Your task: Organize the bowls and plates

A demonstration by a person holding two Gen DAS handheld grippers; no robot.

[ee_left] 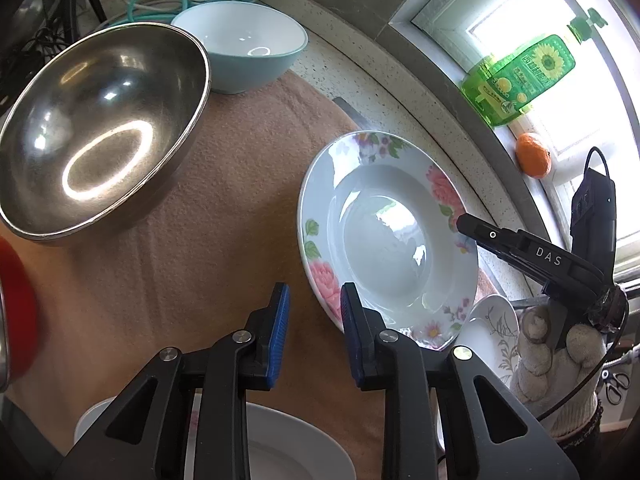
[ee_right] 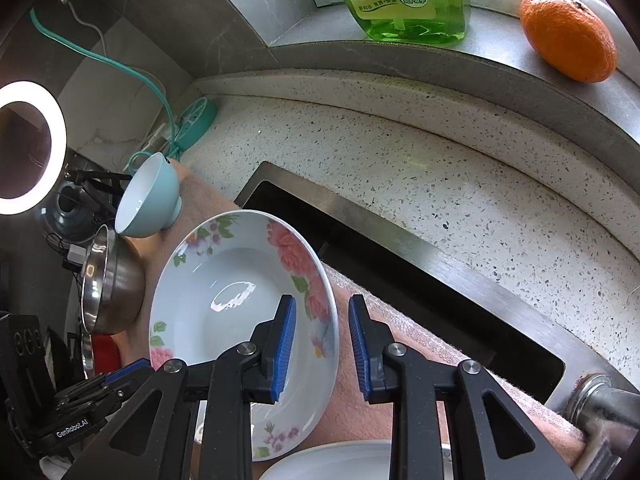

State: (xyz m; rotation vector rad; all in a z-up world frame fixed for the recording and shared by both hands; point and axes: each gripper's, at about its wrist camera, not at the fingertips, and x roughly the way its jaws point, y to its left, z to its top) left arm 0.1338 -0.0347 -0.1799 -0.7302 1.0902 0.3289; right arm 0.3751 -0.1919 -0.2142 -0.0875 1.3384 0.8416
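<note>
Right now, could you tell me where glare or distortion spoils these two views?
Left wrist view: the window is blown out, and a ring reflection glares in the steel bowl. Right wrist view: the ring light flares, and fisheye bends the counter edge.

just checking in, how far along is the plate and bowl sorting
Early. Nothing looks stacked: steel bowl, blue bowl and floral plate sit apart on the towel. In hand: both tongs, left and right, straddle the plate's rim, not yet clamped. Grouping remains.

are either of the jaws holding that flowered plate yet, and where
Nothing is held. The right gripper straddles the flowered plate at its right rim without pinching; the left gripper has only cloth between its jaws.
</note>
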